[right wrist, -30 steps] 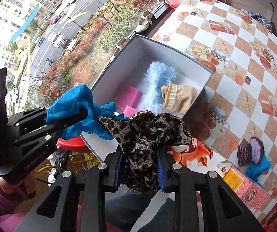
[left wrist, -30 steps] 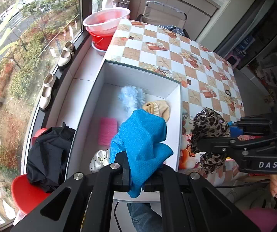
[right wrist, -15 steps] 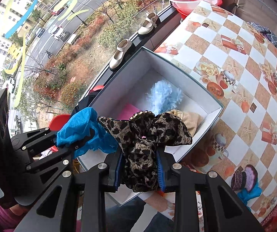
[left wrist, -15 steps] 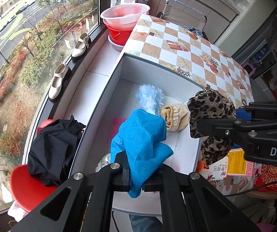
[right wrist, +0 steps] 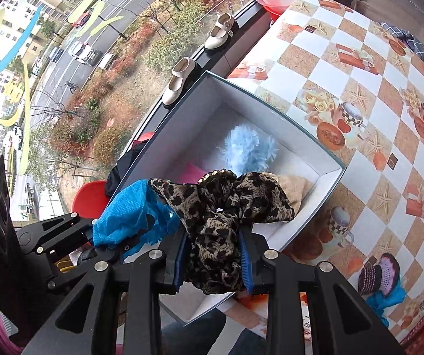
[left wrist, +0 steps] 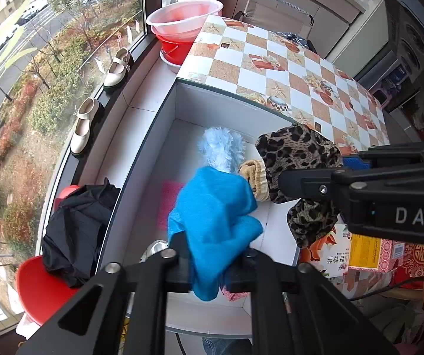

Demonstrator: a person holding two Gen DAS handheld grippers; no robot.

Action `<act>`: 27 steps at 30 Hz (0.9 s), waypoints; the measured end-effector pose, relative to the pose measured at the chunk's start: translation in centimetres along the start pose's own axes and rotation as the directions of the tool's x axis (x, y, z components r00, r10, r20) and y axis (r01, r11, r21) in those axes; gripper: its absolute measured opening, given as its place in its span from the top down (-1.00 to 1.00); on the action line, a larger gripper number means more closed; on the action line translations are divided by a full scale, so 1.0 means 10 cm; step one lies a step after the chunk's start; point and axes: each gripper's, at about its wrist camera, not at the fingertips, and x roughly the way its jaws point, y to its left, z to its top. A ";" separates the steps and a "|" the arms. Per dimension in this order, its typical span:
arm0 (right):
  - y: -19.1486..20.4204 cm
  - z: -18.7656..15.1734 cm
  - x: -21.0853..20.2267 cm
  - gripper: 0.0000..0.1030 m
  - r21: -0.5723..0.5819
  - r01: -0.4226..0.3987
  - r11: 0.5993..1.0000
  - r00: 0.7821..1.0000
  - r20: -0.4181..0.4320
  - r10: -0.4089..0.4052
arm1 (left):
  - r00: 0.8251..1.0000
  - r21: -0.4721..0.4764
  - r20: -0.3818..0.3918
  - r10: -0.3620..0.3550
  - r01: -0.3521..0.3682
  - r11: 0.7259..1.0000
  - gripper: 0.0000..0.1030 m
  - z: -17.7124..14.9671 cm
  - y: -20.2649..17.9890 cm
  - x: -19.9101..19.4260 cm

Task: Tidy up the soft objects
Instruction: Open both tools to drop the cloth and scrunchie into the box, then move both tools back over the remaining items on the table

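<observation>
Both my claws hang over the white box (left wrist: 179,109), pointing steeply down.

Left claw (left wrist: 212,263): jaws opening. Blue cloth (left wrist: 215,216) is between them, draped over the near end of the box; from the pictures I can't tell whether the pads grip it at all.

Right claw (right wrist: 215,254): narrow, clamped on the leopard-print fabric (right wrist: 226,204). Blue pads press it from both sides; the loose ends spill over the box's near corner.

In the box: pale blue fluffy piece (left wrist: 222,151) toward the far wall, tan knit item (left wrist: 255,177) just beside it, pink cloth (left wrist: 169,195) on the floor, partly hidden under the blue cloth.

The box sits at the window edge of the table (left wrist: 274,68), which has a checkered cover. A printed carton (left wrist: 359,251) lies near the box's right wall. Further right on the table, a small purple knit piece (right wrist: 379,273) on a scrap of blue, well apart from the box.

On the window sill: two cream shoes (left wrist: 117,68).
</observation>
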 end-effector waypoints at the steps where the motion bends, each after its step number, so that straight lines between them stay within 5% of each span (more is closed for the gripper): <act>1: -0.01 0.01 0.01 0.33 0.007 -0.002 1.000 1.000 -0.003 0.002 | 1.000 0.007 0.007 0.017 -0.017 1.000 -0.18 0.00 -0.02 -0.01; 2: -0.02 0.02 0.01 0.25 0.010 0.003 1.000 1.000 -0.002 -0.003 | 0.999 0.011 0.024 0.030 -0.030 0.999 -0.56 0.00 -0.03 -0.02; 5: -0.02 0.03 -0.02 -0.25 0.007 0.022 1.000 1.000 0.011 -0.022 | 0.999 0.022 0.043 0.027 -0.028 0.999 -0.63 0.01 -0.06 -0.06; 7: -0.05 0.03 -0.04 -0.81 0.021 0.040 0.999 0.999 0.019 -0.040 | 1.000 0.017 0.017 0.023 -0.024 1.000 -0.68 0.03 -0.07 -0.02; 9: -0.10 0.04 -0.07 -0.97 0.048 0.067 0.997 0.997 0.025 -0.068 | 0.999 0.005 0.007 0.034 -0.034 0.999 -0.69 0.03 -0.07 0.00; 27: -0.40 -0.09 -0.37 -0.97 0.145 0.067 0.987 0.995 0.061 -0.076 | 0.999 -0.007 -0.024 0.040 -0.041 0.999 -0.70 0.11 -0.22 -0.05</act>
